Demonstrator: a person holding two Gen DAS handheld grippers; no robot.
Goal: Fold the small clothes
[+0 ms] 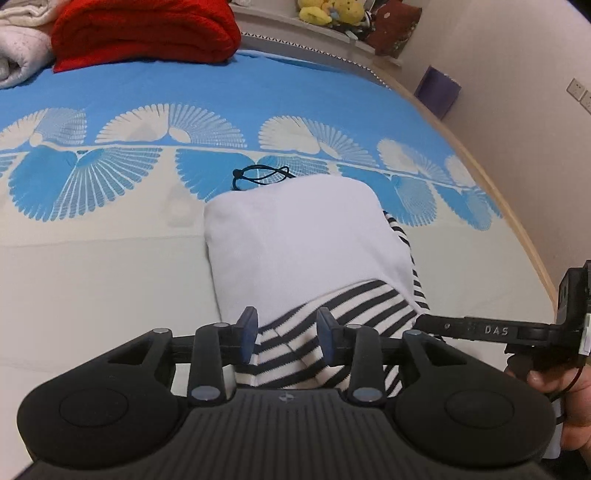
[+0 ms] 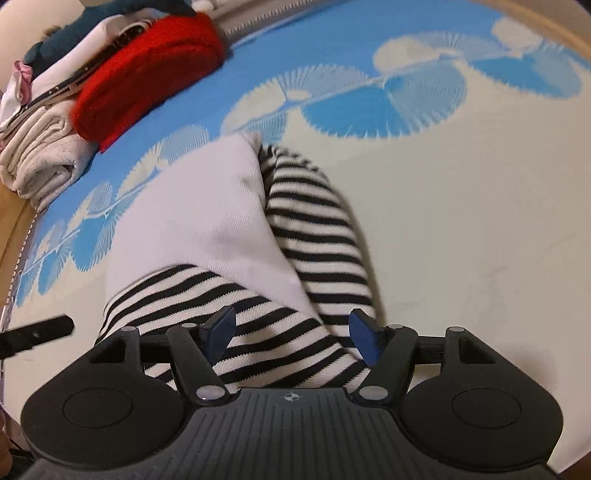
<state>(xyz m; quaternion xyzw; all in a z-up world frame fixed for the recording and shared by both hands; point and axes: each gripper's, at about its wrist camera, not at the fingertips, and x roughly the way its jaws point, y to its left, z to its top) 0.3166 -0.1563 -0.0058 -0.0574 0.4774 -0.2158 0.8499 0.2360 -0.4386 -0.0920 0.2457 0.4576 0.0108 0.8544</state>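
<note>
Between the parted fingers of each gripper lay the garment's [image 1: 310, 243] striped near edge, unpinched. Left gripper [image 1: 287, 334] and right gripper [image 2: 291, 334] stood open above it on the bed [image 1: 92, 288]. A fold appeared complete; next probably required regrasping or smoothing.

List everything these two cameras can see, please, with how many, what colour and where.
Striped garment: one, black-and-white with a white panel, partly folded, mid-bed.
Bedspread: one, blue and cream, fan pattern.
Red knit: one, folded, far end of the bed.
Cream quilted cloth: one, folded, beside the red knit.
Black cord: one, beyond the garment.
Plush toys: yellow, headboard shelf.
Purple box: one, by the wall.
Left gripper: black, open over the stripes.
Right gripper: black, open.
Hand: one, holding the right gripper.
</note>
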